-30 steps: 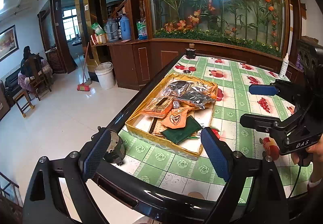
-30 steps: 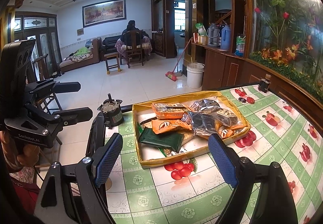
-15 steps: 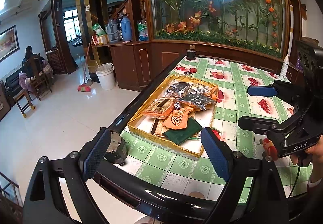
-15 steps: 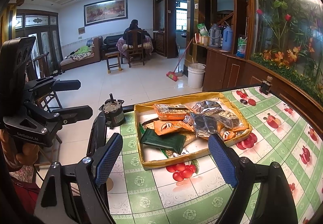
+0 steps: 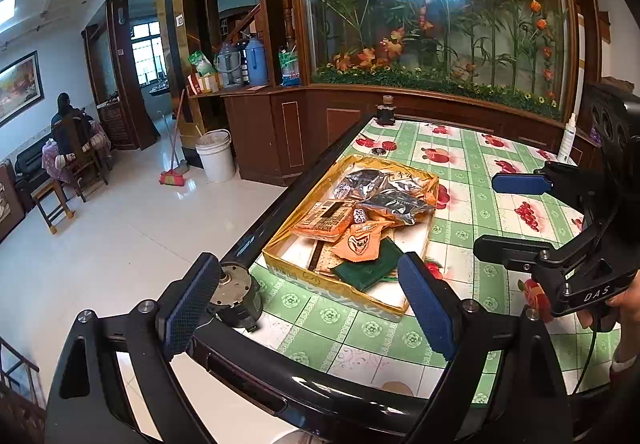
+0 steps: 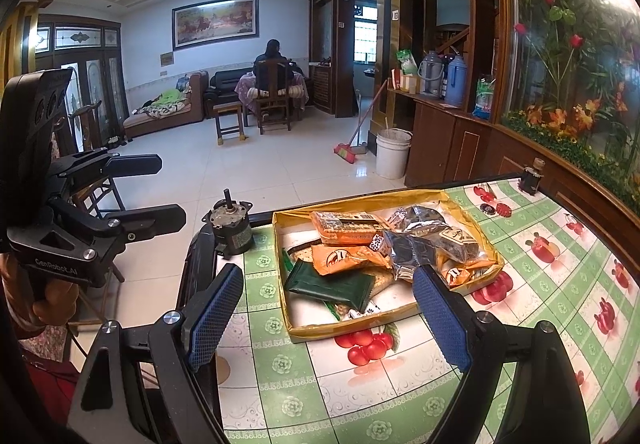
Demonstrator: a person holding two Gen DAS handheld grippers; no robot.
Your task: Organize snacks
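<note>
Lying in a yellow tray (image 5: 304, 278) near the table's (image 5: 472, 164) left edge, the snacks (image 5: 360, 216) sit just beyond both grippers. Left gripper (image 5: 308, 300) and right gripper (image 6: 324, 318) hover spread wide, holding nothing.

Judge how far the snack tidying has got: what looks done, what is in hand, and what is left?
Done: nothing visibly sorted yet. The snack packets sit jumbled in the yellow box, with the green packet, orange packet and silver packet overlapping. In hand: nothing. The left gripper and right gripper are both open, short of the box. Left: likely all of the picking and arranging.
</note>
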